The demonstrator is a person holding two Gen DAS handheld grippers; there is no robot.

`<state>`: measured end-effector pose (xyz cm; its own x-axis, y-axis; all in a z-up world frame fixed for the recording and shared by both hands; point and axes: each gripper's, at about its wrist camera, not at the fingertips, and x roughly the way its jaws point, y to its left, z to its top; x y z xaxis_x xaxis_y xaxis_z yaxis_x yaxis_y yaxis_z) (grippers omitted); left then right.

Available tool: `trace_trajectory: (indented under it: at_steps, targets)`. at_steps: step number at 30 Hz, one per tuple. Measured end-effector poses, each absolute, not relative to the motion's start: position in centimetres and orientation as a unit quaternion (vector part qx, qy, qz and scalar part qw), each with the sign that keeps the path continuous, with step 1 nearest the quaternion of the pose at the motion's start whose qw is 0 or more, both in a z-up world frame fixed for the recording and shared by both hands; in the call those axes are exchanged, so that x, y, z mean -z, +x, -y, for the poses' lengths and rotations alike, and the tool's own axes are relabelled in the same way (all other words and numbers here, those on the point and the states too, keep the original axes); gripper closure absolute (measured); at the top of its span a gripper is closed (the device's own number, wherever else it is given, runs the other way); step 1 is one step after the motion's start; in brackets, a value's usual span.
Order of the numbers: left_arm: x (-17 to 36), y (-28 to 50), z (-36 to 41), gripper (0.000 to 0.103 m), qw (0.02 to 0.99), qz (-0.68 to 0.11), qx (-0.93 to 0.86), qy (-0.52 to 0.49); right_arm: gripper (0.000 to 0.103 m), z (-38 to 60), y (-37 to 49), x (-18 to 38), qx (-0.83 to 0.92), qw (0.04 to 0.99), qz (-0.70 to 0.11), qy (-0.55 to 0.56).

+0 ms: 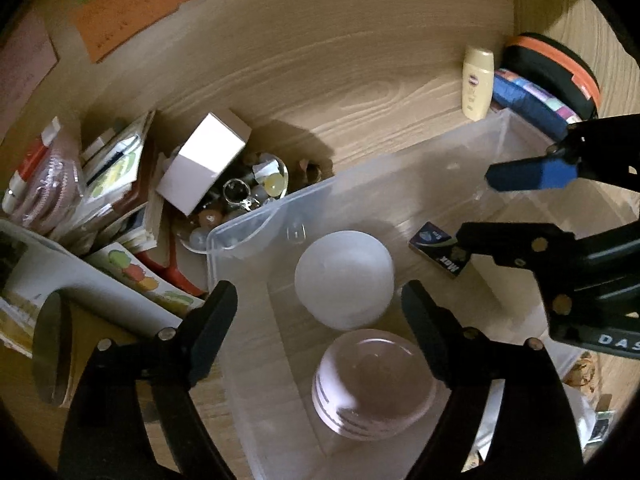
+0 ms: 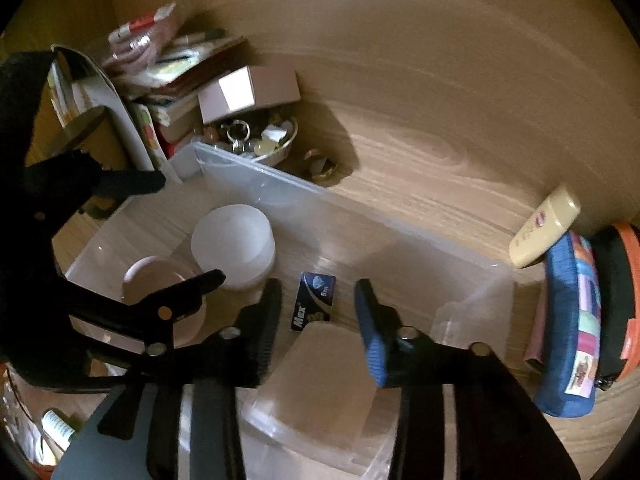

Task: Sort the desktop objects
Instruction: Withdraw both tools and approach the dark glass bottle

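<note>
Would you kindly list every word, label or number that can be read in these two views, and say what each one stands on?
"Max": on the small dark box inside the clear bin.
"5": same box, beside a blue emblem; the tiny letters after it are unreadable.
"DAS": white letters on the right gripper body, cut off at the picture's edge.
Yellow bottle: red label mark, blurred.
Orange paper: faint writing, illegible.
Blue pouch: patches too blurred.
</note>
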<state>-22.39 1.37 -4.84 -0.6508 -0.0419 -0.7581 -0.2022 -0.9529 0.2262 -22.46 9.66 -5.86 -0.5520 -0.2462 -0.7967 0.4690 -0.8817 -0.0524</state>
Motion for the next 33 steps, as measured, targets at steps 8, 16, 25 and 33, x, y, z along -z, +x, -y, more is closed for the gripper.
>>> trace_trajectory:
  at_steps: [8, 16, 25, 33]
  targets:
    - [2.8, -20.5, -0.8, 0.009, 0.034, -0.143, -0.91, -0.388, 0.035, -11.1, -20.4, 3.9, 0.889, 0.203, -0.131, 0.39]
    - [1.5, -18.8, 0.3, 0.008, 0.024, -0.134, -0.921, -0.364, 0.018, -12.3, -18.1, 1.9, 0.903, 0.19, -0.124, 0.364]
    - [-1.0, -15.3, 1.2, 0.007, 0.027, -0.094, -0.94, -0.327, 0.01, -13.8, -14.7, 0.5, 0.917, 0.179, -0.112, 0.339]
    - [-2.7, -11.2, 1.2, 0.004, 0.02, -0.079, -0.956, -0.282, 0.005, -14.8, -10.5, -0.1, 0.931, 0.171, -0.114, 0.301]
